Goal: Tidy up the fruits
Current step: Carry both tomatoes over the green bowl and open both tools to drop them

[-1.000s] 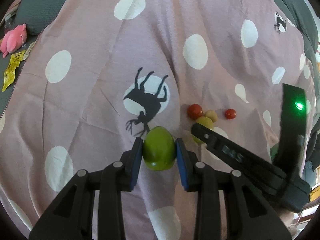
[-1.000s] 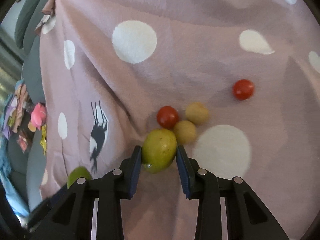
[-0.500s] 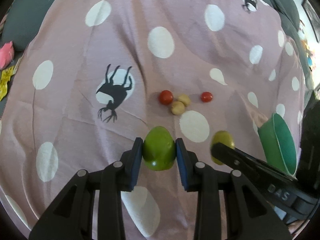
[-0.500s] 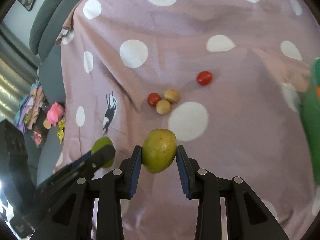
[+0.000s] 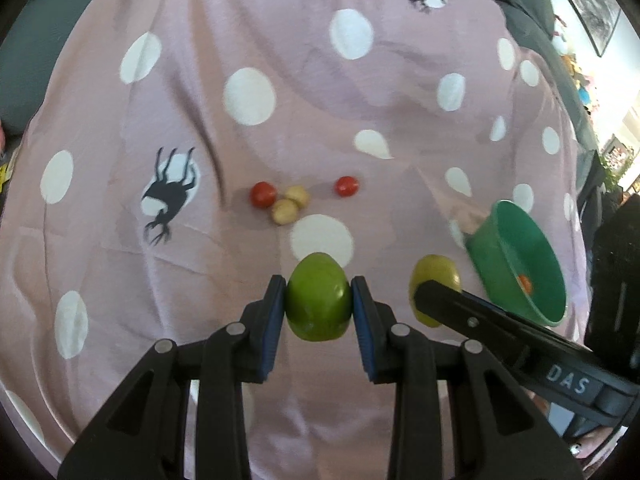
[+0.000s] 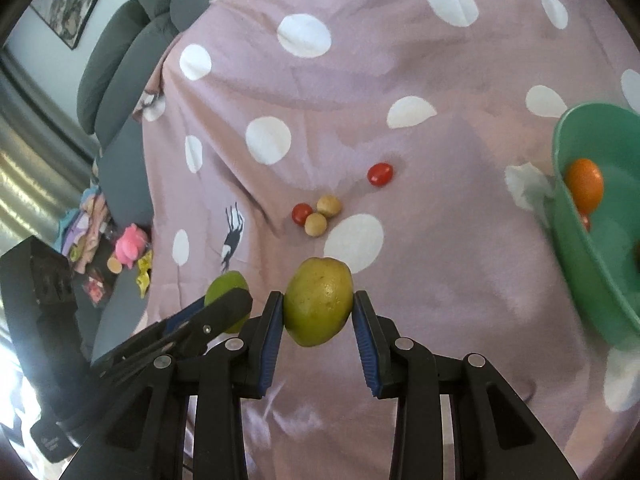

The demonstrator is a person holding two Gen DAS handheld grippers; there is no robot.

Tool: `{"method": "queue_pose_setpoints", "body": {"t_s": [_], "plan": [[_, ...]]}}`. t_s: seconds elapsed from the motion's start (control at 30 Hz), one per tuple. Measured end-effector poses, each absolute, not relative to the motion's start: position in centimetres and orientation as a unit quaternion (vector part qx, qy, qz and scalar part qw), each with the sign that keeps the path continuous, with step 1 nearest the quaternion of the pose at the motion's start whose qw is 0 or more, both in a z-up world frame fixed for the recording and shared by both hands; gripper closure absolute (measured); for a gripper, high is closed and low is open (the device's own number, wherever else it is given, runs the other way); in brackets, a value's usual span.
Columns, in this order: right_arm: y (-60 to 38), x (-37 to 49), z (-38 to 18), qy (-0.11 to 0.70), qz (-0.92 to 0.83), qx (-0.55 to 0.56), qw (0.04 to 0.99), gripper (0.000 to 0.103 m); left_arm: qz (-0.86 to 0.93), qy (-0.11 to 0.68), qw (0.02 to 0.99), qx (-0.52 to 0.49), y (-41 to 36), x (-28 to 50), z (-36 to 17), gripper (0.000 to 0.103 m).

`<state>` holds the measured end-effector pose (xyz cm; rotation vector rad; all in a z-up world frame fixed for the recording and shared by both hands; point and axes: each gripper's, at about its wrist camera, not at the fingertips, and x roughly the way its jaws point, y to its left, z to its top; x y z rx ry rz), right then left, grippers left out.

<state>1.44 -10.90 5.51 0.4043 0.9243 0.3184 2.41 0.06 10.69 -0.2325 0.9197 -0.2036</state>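
Overhead, both grippers clamp green fruits above a pink polka-dot blanket (image 5: 280,60) draped over a grey sofa (image 6: 132,52).

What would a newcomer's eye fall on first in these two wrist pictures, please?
First, the two held fruits: a green fruit clamped in the left gripper, and a yellow-green fruit in the right gripper. Next, the green bowl at the right, holding an orange fruit. Beyond the fingers, small red and tan fruits lie on the dotted pink cloth.
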Motion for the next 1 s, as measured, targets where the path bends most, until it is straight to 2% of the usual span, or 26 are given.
{"method": "queue_pose_setpoints", "body": {"t_s": [0.57, 1.0], "plan": [[-18.7, -0.5, 9.1, 0.376, 0.119, 0.239, 0.887, 0.066, -0.166, 0.431, 0.884, -0.070, -9.3, 4.0, 12.8, 0.070], [-25.3, -1.6, 9.6, 0.352, 0.056, 0.269, 0.895, 0.066, -0.220, 0.437, 0.871, -0.050, -16.6, 5.2, 12.7, 0.070]]}}
